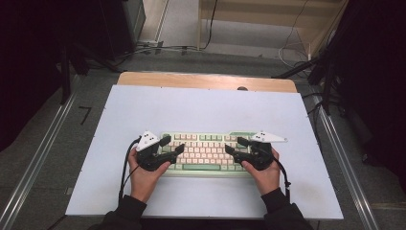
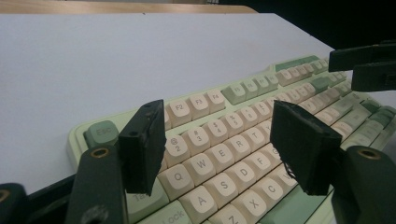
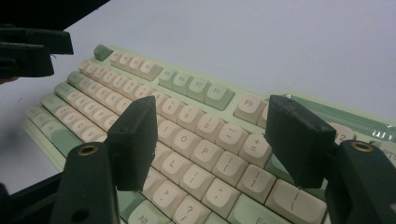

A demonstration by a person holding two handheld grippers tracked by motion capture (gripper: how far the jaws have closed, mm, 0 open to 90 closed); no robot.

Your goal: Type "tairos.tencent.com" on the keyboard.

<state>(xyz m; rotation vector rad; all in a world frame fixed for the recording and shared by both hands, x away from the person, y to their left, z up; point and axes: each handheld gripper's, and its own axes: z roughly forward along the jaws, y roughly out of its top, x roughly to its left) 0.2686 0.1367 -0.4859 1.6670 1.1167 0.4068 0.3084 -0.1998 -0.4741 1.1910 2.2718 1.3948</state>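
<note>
So we're holding both sets of jaws spread apart right now, nothing pinched between them. The left gripper (image 1: 173,145) is hovering over the left end of the pale green and cream plastic mechanical keyboard (image 1: 206,152), and the right gripper (image 1: 236,145) is hovering over its right end.

The keyboard is lying flat near the front middle of the white table top (image 1: 201,110), close to our hands. We're guessing it's stiff and fairly hefty, with smooth, slippery keycaps (image 2: 219,156) that could pop off if squeezed. So we're thinking the solid green case edges at both short ends are the spots to grab, not the keys.
</note>
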